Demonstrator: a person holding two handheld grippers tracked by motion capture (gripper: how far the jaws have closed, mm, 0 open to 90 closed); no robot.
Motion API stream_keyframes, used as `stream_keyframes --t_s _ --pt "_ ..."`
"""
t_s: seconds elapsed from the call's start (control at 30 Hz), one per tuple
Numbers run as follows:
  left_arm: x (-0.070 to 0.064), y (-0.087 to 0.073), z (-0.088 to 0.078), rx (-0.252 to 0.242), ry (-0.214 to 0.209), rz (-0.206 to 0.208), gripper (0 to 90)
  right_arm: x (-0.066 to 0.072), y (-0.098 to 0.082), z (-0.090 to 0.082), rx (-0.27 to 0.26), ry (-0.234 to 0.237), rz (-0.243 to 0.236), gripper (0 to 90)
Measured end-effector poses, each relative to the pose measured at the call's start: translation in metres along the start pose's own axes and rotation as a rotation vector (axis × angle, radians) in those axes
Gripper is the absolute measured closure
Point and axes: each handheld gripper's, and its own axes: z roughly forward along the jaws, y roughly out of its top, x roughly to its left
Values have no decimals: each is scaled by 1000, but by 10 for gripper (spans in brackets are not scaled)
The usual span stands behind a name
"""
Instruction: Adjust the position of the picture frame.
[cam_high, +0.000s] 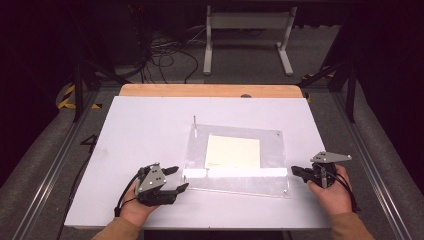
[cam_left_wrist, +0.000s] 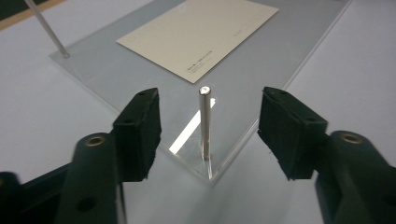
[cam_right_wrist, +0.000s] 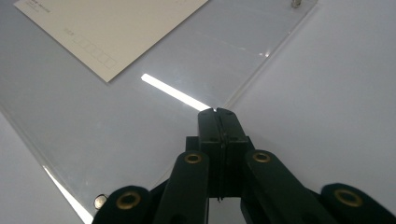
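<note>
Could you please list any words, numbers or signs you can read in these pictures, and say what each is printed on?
No text is legible.
Card on the clear plate: two short lines of small print near one corner, too small and blurred to read.
Same card in the right gripper view: a small mark and a row of empty printed boxes along its edge; nothing readable.

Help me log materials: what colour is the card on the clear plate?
Cream card, small dark print; left gripper view shows it best.
</note>
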Motion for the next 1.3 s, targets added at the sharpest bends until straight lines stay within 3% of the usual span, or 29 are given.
stream_keyframes --t_s 0.1,0.17,0.23,0.27,0.3,0.37,0.47,0.7,0.93,1.03,1.13,1.3 --pt "-2 4 12 40 11 -19 466 0 -1 0 0 3 0 889" --pt "0 4 16 77 42 -31 563 0 -2 -1 -2 7 -2 884" --pt "3 4 18 85 36 -54 685 0 -3 0 -2 9 -7 882" --pt "5 4 18 82 8 -73 732 0 -4 1 3 12 -11 881" --pt "5 4 18 85 -4 -72 778 0 -5 1 7 10 -12 879" --pt "2 7 19 101 11 -44 838 0 -6 2 13 12 -15 877" --pt "6 8 19 100 26 -73 839 0 -7 0 6 10 -14 872" --pt "42 11 28 93 96 -160 843 1 -7 3 11 16 -18 870" --pt "71 15 39 74 177 -204 843 0 -6 9 15 30 -26 876" --pt "77 16 42 49 197 -270 835 0 -6 10 10 49 -27 887" --pt "78 15 47 55 235 -245 839 0 -5 10 4 59 -30 891" --pt "79 13 47 39 231 -257 829 0 -3 10 -2 62 -35 887"
